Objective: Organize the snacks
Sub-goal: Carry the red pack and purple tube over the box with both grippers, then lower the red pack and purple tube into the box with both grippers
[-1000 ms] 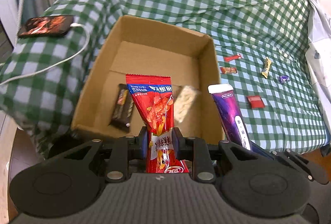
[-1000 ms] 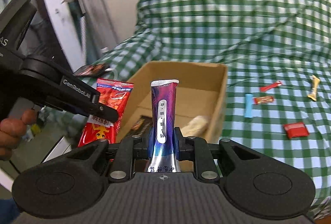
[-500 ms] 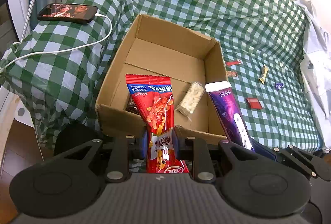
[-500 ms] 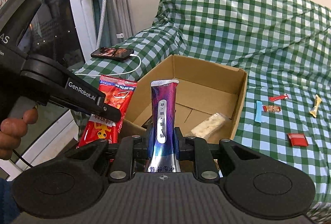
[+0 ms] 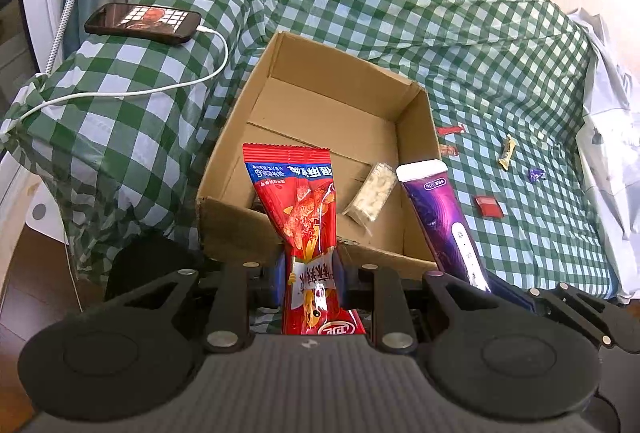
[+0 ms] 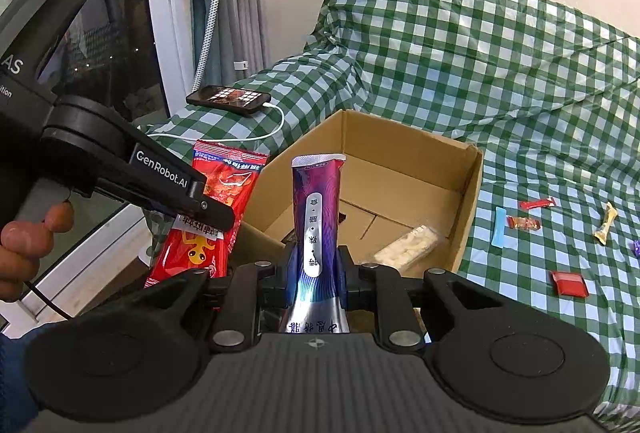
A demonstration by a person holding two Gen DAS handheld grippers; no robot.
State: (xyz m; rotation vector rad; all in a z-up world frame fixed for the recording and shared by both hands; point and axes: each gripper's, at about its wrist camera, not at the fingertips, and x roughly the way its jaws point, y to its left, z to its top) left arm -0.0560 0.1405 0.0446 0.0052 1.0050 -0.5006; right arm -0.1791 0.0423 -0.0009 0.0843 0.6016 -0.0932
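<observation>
We are holding 2 snacks upright at the near edge of the cardboard box (image 5: 416,137). The left gripper (image 5: 310,273) is pinching the red snack packet (image 5: 298,201), jaws narrowly parted around its lower part. The right gripper (image 6: 318,273) is clamping the purple snack tube (image 6: 316,209), jaws nearly closed. Inside the box, 1 pale bar (image 5: 372,193) is lying right of centre. Small wrapped candies (image 6: 568,283) are lying scattered on the checkered bed cover (image 6: 520,73), right of the box.

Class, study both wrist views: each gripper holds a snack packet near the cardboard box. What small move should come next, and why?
Probably carry the red packet and the purple packet forward over the cardboard box. Both grippers, left and right, are clamped on them at the box's near edge, not yet above its open floor.
</observation>
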